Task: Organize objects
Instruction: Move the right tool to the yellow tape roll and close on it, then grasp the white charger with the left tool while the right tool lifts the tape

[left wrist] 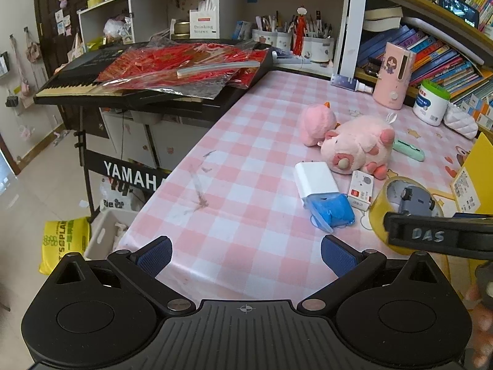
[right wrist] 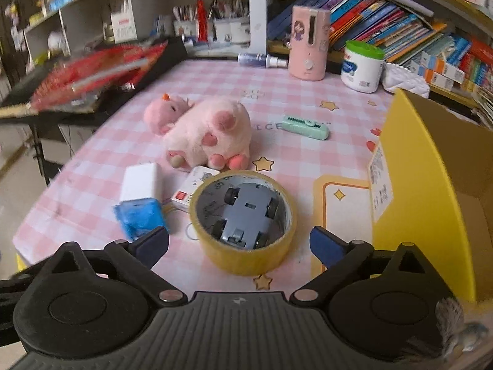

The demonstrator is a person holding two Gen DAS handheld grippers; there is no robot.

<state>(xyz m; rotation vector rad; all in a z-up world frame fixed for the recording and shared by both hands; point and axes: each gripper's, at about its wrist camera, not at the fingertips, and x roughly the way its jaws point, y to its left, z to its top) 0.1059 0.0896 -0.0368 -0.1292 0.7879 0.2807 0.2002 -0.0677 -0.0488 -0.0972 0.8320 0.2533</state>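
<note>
One roll of yellow tape (right wrist: 246, 240) is sitting on the counter (right wrist: 277, 92) directly ahead of the right hand-held gripper (right wrist: 238, 242), whose blue pads (right wrist: 323, 245) are standing spread wide to either side of it and pinching nothing. A small grey toy car (right wrist: 248, 215) is lying belly-up inside the roll's hollow. The roll is looking light and stiff, with a smooth, slightly slick outer band; I am judging that squeezing across its outer wall would be the firmest hold, while lifting it straight up would likely be leaving the loose car behind. The car itself is looking hard, light and prone to rolling.

Touching the roll's far left edge, a small white-and-red box (right wrist: 192, 191) is lying flat, and beside that a white charger-like block (right wrist: 140, 182) is resting against a crinkly blue packet (right wrist: 140, 219), both close enough to be getting nudged by the left pad. Beyond them a soft pink plush (right wrist: 212, 132) is slumping against a smaller pink plush (right wrist: 161, 112), with a mint green case (right wrist: 305, 126) lying apart to the right. An open yellow cardboard box (right wrist: 425, 185) is standing just right of the roll, probably the place for things to go.

Over bare checked cloth, the left hand-held gripper (left wrist: 246, 256) is hovering with its fingers spread and empty, well to the left of the tape.
</note>
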